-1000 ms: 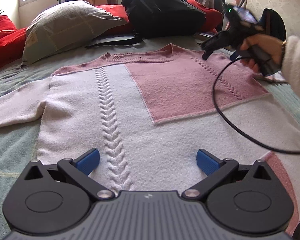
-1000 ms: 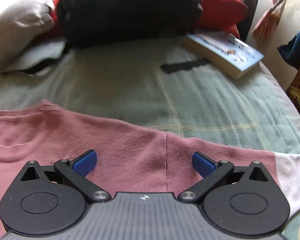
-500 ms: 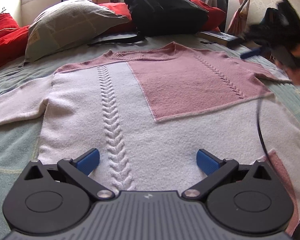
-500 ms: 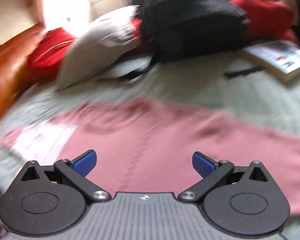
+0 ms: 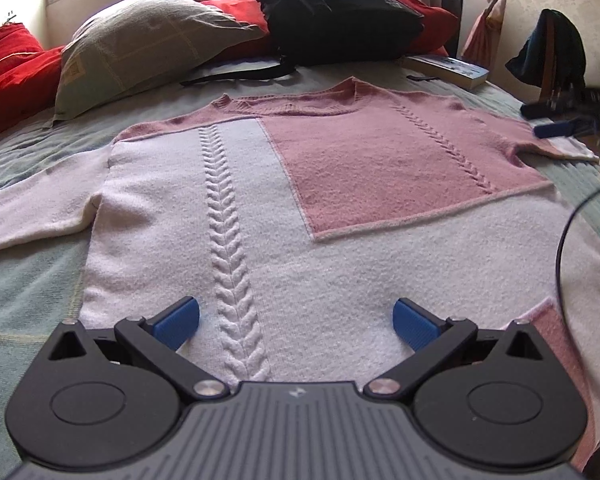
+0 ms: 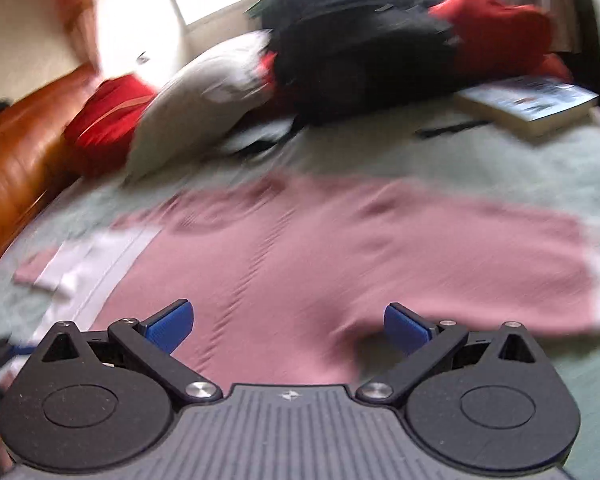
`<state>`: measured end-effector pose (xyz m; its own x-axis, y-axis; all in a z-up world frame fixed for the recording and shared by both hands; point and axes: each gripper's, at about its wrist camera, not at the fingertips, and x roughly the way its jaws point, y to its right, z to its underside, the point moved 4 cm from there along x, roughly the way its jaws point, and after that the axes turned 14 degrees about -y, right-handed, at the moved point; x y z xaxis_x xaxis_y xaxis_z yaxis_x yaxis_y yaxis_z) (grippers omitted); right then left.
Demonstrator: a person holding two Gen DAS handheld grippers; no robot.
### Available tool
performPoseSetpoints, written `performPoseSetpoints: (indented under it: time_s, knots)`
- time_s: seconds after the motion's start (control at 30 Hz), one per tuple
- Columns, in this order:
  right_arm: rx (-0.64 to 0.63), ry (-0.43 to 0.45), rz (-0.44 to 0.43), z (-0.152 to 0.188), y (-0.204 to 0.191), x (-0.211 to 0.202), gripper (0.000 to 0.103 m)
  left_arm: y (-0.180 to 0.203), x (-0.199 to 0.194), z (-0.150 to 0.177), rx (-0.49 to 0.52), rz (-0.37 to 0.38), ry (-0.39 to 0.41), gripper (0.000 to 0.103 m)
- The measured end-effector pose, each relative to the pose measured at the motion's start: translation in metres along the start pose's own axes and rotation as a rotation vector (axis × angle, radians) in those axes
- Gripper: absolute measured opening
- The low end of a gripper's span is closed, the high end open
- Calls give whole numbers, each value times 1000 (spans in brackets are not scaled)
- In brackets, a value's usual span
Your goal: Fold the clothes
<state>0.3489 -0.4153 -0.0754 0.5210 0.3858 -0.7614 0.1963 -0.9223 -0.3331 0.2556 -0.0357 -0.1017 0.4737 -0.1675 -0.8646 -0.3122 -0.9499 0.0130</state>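
Note:
A pink and white knit sweater (image 5: pixel 300 208) lies flat, front up, on the bed, sleeves spread to both sides. My left gripper (image 5: pixel 296 322) is open and empty, low over the white hem beside the cable braid. My right gripper (image 6: pixel 286 322) is open and empty over the pink shoulder part of the sweater (image 6: pixel 340 264); that view is blurred by motion. The right gripper also shows at the far right edge of the left wrist view (image 5: pixel 560 128), near the right sleeve.
A grey pillow (image 5: pixel 148 48), red cushions (image 5: pixel 8 76), a black backpack (image 5: pixel 332 12) and a book (image 5: pixel 448 66) lie at the bed's far end. A black cable (image 5: pixel 564 248) hangs at the right. A wooden bed frame (image 6: pixel 16 168) runs on the left.
My right gripper swung from the collar area out to the right side of the sweater and turned its view leftward. The left gripper stayed over the hem.

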Motion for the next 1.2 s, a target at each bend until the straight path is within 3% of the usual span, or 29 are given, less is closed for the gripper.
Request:
performPoseSetpoints:
  time_s: [0.13,0.3,0.37,0.53,0.7,0.83,0.93,1.07,1.13,1.2]
  knots:
    - [173,41,29,-20,76,-18,103,11,-11,-7,7,25,33,102]
    - [399,33,-119,-21,168,-17,103,37,-8,-19,36,14,45,102]
    - [422,29,-160,-21,190,-16,103,48,-5,-24,43,30,44,102]
    - [400,29,-134,-14,227,-35,103,78,4,-32,112,26,29,102]
    - [471,64,-55,-3,274,-60,103,97,9,-37,140,39,26,102]
    - [572,163,3,3,299,-78,103,103,11,-37,159,38,16,102]
    - [603,207,-7,2,304,-82,103,103,10,-37,163,35,17,102]
    - [543,147,18,-7,300,-68,103,100,10,-37,156,24,14,102]
    - [542,153,77,-9,304,-68,103,98,12,-36,152,16,11,102]
    - [570,186,199,-10,306,-75,103,97,12,-35,151,15,9,102]
